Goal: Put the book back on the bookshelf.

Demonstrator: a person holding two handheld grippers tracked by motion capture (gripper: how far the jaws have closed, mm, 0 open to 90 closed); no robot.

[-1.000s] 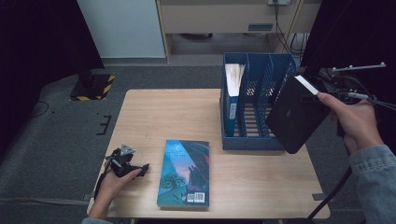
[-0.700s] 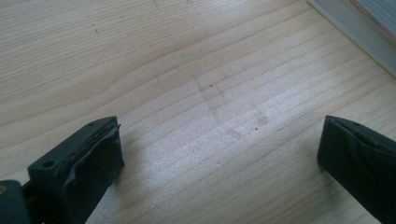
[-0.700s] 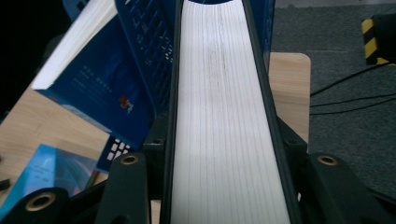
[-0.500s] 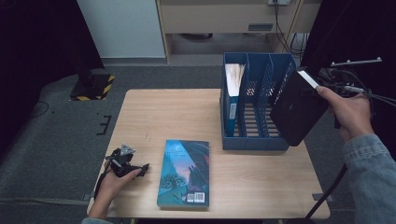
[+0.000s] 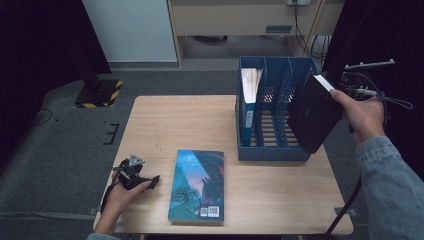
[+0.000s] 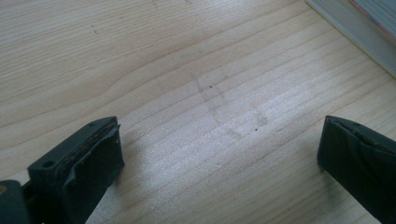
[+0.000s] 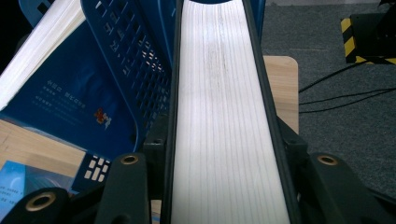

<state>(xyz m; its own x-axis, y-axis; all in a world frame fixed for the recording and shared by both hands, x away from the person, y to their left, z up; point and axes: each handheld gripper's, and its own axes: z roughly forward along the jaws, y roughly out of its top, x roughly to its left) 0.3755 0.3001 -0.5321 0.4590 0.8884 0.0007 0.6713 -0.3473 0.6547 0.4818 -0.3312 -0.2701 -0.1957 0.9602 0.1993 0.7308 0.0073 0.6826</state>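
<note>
Rack (image 5: 272,152), blue perforated plastic with upright slots, stands at the table's (image 5: 165,130) two o'clock corner; its left slot holds a blue book (image 5: 248,107). At about nine o'clock from my right gripper (image 5: 334,90) lies the right slot, beside the black hardcover (image 5: 312,117) I clamp by its white page edge, long axis tilted, lower corner over the rack's rim. Teal paperback (image 5: 196,186) lies flat at six o'clock. My left gripper (image 5: 134,176) rests gaping on matte wood, nothing between the jaws.
</note>
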